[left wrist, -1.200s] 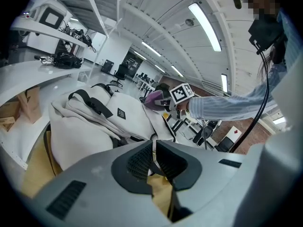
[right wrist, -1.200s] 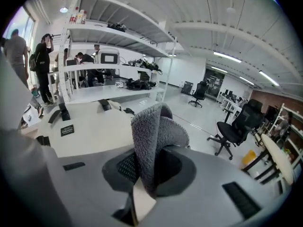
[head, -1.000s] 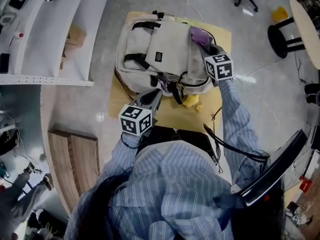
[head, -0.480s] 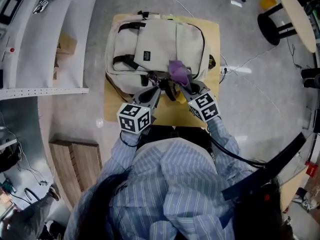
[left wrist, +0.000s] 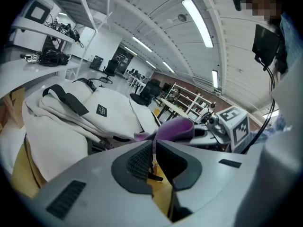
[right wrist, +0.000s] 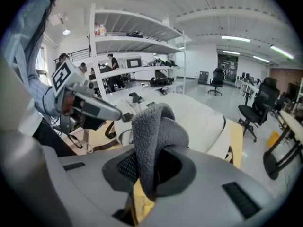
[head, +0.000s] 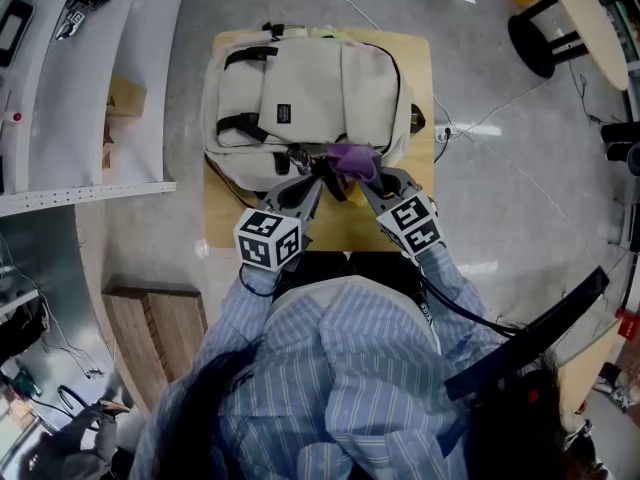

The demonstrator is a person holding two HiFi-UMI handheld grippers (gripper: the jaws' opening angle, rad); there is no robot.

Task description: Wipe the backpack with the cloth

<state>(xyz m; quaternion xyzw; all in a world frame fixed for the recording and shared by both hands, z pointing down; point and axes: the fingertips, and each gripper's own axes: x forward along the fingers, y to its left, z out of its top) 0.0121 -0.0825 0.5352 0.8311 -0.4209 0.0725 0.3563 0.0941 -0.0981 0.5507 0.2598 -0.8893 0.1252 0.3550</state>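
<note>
My right tool clamps the purple cloth at the near edge of the beige backpack on the desk. My left tool sits pinched narrow just beside it.

Bright, even light falls from long white ceiling strip lamps, plain in both gripper views. In the head view they mirror as pale streaks on the glossy grey floor, at the far edge and on the right. Shadows there are faint and soft-edged. Both gripper views bow hard towards their rims and sink into black corners. The left gripper and right gripper look soft and unfocused nearest the lens, while the far room is sharper. The fluffy fleece cloth reads purple from above but grey in the right gripper view.
</note>
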